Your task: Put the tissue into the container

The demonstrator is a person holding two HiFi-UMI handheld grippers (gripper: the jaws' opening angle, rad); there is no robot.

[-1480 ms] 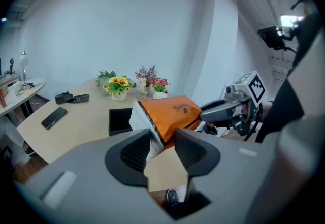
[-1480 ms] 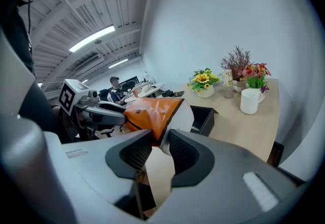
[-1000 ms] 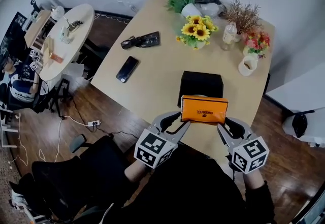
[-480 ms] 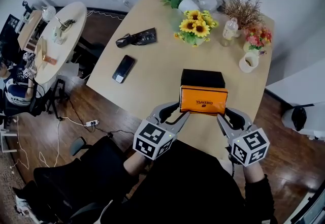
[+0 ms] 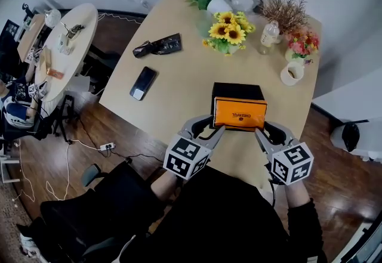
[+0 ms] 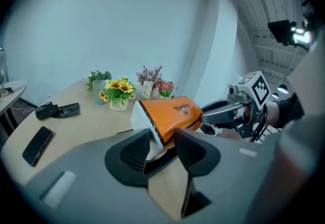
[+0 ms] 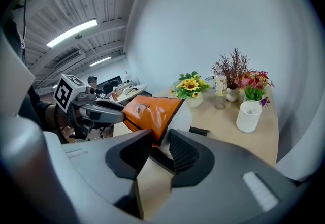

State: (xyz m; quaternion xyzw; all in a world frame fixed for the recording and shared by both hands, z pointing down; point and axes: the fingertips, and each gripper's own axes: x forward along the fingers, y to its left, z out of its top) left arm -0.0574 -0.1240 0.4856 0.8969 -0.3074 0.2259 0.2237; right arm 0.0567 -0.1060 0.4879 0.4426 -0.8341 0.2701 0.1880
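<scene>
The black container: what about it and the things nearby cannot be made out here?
- Inside of the black container: head view, too dark; the orange tissue pack covers its near edge.
- Container, both gripper views: mostly hidden behind the pack.
- Contents of the white mug: head view, too small.

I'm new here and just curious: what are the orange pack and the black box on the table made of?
The orange tissue pack looks like thin soft plastic film with a faint sheen: its end folds and creases. The black container looks rigid and matt, with straight edges; card or plastic, I cannot tell.
</scene>
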